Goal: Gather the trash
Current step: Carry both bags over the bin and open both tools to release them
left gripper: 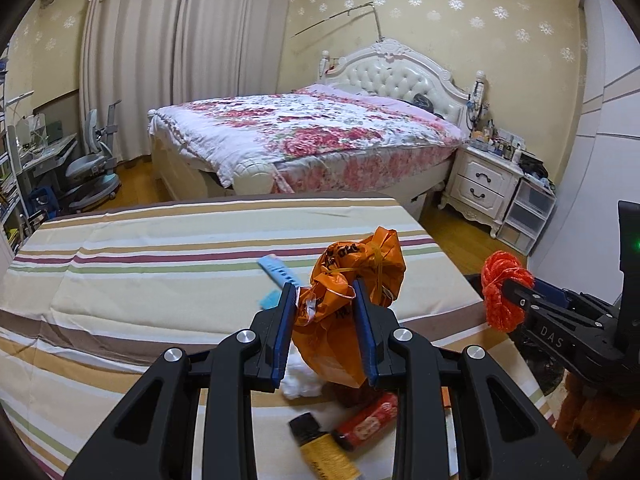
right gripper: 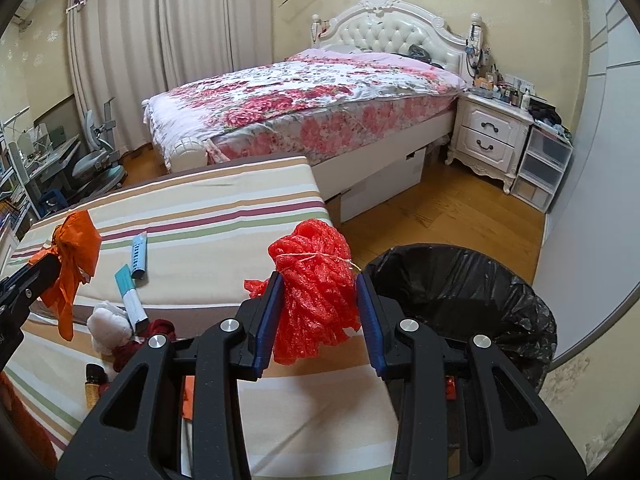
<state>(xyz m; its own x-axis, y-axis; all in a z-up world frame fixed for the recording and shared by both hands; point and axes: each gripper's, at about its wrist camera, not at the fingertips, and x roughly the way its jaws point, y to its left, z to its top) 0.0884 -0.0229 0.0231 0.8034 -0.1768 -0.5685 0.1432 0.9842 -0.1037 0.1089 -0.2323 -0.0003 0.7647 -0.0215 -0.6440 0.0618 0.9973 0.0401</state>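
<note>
We hold two claws over a desk [left gripper: 120, 280] draped in a striped cloth. The left claw [left gripper: 325, 296] pinches a crumpled orange plastic bag [left gripper: 352, 280] bound with a thin rubber band; both blue pads press into it, and the bag hangs lifted clear of the cloth. From the right wrist view the same bag [right gripper: 74, 256] shows at the left edge, dangling from that claw.

The right claw [right gripper: 318, 284] pinches a red mesh bundle [right gripper: 316, 280] tied round with a thin string, held up in the air. Just beyond it and to its right stands a bin lined with a black bag [right gripper: 480, 300], beside the desk's end; the bundle is near the bin's rim, not over the opening as far as we can tell.

Left on the cloth:
- a white cotton wad [right gripper: 110, 326], touching a dark red knitted piece [right gripper: 160, 328]
- a red cylindrical wrapper [left gripper: 368, 420], beside a small dark-capped bottle with a yellow label [left gripper: 324, 452]
- a blue strip-like packet [right gripper: 139, 255] farther out, and a teal-and-white card [right gripper: 130, 292] near it

Background: a bed with a floral quilt [left gripper: 300, 128], a white nightstand [left gripper: 484, 184], pale curtains [left gripper: 168, 40].
</note>
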